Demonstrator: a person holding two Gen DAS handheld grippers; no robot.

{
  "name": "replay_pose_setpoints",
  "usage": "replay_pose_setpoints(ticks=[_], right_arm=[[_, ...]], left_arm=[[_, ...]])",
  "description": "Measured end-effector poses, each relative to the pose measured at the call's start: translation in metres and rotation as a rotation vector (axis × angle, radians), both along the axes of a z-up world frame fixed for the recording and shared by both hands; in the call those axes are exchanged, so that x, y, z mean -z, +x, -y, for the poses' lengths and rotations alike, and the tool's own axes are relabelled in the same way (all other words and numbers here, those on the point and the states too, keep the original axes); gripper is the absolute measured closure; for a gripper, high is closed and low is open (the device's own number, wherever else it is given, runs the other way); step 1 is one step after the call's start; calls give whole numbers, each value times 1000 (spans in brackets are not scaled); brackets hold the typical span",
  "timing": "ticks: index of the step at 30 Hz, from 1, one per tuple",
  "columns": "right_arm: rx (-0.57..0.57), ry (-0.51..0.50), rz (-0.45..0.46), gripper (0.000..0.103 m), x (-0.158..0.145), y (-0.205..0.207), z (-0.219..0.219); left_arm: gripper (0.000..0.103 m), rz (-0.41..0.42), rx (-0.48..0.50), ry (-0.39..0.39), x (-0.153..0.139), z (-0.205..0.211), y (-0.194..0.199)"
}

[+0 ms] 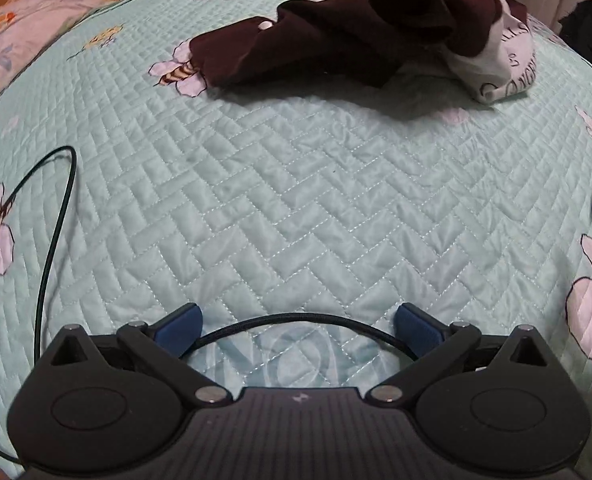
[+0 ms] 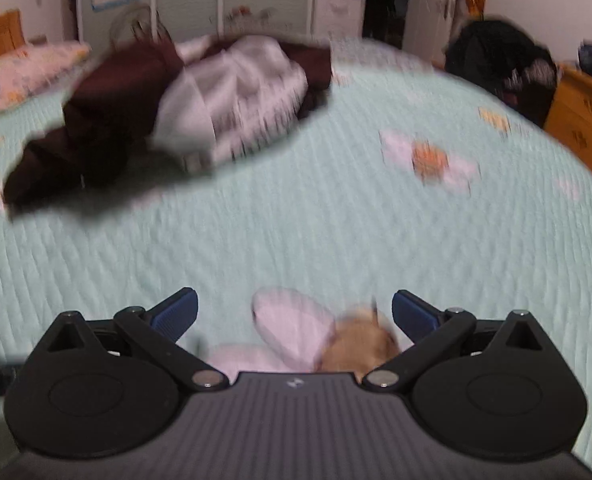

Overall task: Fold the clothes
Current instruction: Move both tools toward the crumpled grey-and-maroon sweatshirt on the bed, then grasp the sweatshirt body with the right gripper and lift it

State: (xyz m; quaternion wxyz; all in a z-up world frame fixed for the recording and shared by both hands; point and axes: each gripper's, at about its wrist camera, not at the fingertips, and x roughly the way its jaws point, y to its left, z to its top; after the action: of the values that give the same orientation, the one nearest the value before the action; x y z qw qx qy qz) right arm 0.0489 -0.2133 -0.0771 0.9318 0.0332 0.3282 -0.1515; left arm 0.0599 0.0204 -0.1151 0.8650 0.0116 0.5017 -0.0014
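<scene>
Nearest my left camera, my left gripper (image 1: 298,326) has its jaws spread wide with nothing between them but a thin black cable (image 1: 296,320) arching across the gap over the quilt (image 1: 296,200). Far ahead, well apart from it, the crumpled maroon-and-white garment (image 1: 360,40) lies on the bed. From my right camera, blurred, my right gripper (image 2: 295,312) also stands apart and empty above the quilt (image 2: 336,220); the garment (image 2: 168,120) sits up left, near the pillow (image 2: 20,72).
</scene>
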Motion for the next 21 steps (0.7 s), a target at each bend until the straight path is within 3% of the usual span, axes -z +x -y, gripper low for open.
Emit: replay_pose_setpoints(ticks=[2,9,13,18,20,21], right_arm=[[-39,-33,66,0,-14,13,0],[-200,-116,242,0,-45,62,-2],[-319,-81,240,0,-50,87,-5],[-343,-76,204,1,-51,116,-6],[-355,-30,209,8,-52,127,0],[-369,15,211,18,-52,130,4]], left_arm=[[1,-6,0,7,-5,-1,2],[1,195,-103,136,-38,-3,3],[1,217,-164,123,-35,-12,8],[1,198,-194,113,-26,-21,11],[1,195,-208,103,-26,-25,10],[1,193,-215,98,-26,-26,10]])
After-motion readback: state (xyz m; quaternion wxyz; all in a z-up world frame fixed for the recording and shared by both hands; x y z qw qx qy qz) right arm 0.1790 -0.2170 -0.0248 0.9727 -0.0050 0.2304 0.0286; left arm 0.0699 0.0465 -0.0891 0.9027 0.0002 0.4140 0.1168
